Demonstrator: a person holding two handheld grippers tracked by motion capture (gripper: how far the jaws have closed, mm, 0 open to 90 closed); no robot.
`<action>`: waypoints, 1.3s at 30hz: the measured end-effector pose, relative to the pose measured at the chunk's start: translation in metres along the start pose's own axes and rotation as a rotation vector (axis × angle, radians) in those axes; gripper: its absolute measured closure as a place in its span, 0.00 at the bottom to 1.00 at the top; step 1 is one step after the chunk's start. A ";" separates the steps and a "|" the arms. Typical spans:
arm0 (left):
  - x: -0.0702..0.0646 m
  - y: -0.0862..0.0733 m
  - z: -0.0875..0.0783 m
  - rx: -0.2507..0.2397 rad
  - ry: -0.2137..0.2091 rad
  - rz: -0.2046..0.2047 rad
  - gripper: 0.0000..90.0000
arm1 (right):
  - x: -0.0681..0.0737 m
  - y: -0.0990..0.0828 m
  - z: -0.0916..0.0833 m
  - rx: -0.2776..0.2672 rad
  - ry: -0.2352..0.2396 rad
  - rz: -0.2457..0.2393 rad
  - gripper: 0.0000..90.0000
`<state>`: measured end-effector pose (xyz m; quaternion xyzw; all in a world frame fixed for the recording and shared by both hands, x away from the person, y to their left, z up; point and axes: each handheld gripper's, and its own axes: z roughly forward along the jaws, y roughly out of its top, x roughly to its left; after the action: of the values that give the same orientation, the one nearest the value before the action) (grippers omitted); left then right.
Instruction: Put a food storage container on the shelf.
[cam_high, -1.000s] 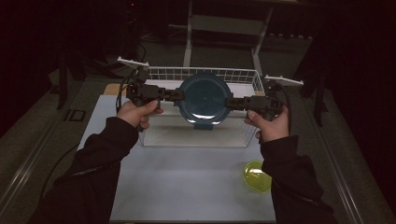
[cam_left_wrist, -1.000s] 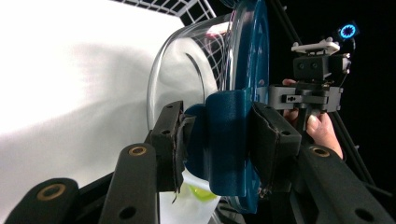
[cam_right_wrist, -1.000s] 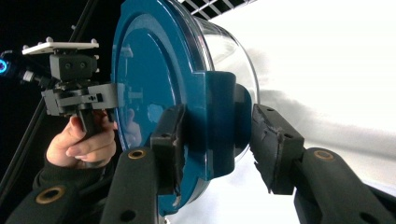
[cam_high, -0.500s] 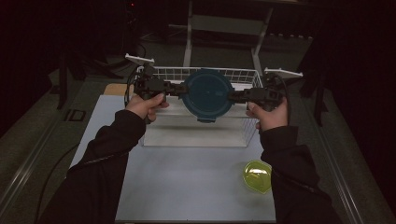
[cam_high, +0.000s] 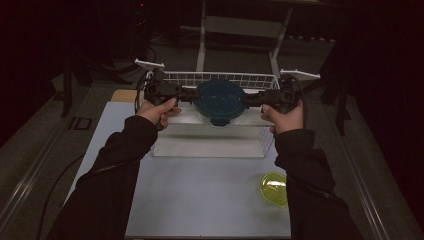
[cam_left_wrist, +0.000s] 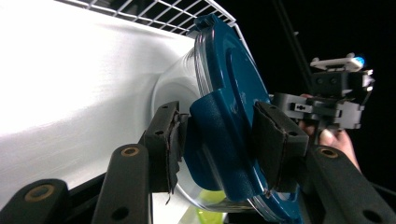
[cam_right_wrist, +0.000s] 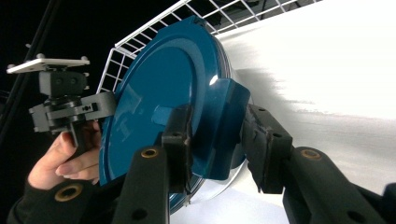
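A round clear container with a dark blue lid (cam_high: 220, 99) hangs tilted over the white wire basket (cam_high: 225, 76), lid facing me. My left gripper (cam_high: 192, 97) comes in from the left and is shut on a blue latch tab at the lid's edge (cam_left_wrist: 212, 126). From the right, my right gripper (cam_high: 251, 100) is shut on the opposite tab (cam_right_wrist: 224, 121). Its jaws have just been opening slightly, with the tab still between the pads. In the left gripper view my left gripper (cam_left_wrist: 219, 140) straddles its tab. In the right gripper view my right gripper (cam_right_wrist: 217, 140) does the same.
The basket has a white lining (cam_high: 210, 140) and stands at the far end of the pale table (cam_high: 200, 200). A yellow-green bowl (cam_high: 274, 189) lies near the right forearm. Dark floor and a metal stand leg (cam_high: 201, 45) lie beyond.
Both hands have carried the container away from me toward the back of the basket and a little lower. The bowl has not moved.
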<state>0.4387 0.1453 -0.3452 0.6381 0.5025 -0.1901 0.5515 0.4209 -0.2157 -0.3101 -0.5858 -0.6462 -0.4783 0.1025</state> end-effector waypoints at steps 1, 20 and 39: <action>-0.002 0.000 0.000 -0.004 0.015 0.009 0.58 | 0.001 0.001 0.000 0.000 -0.004 -0.001 0.71; -0.054 -0.032 -0.041 -0.113 0.100 0.376 0.15 | 0.050 -0.024 -0.023 -0.067 -0.059 -0.306 0.63; -0.049 -0.109 -0.062 -0.107 0.177 0.561 0.07 | 0.071 -0.090 -0.007 0.002 -0.051 -0.438 1.00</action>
<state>0.3060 0.1674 -0.3425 0.7360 0.3620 0.0528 0.5696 0.3199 -0.1613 -0.3017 -0.4431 -0.7608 -0.4737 -0.0194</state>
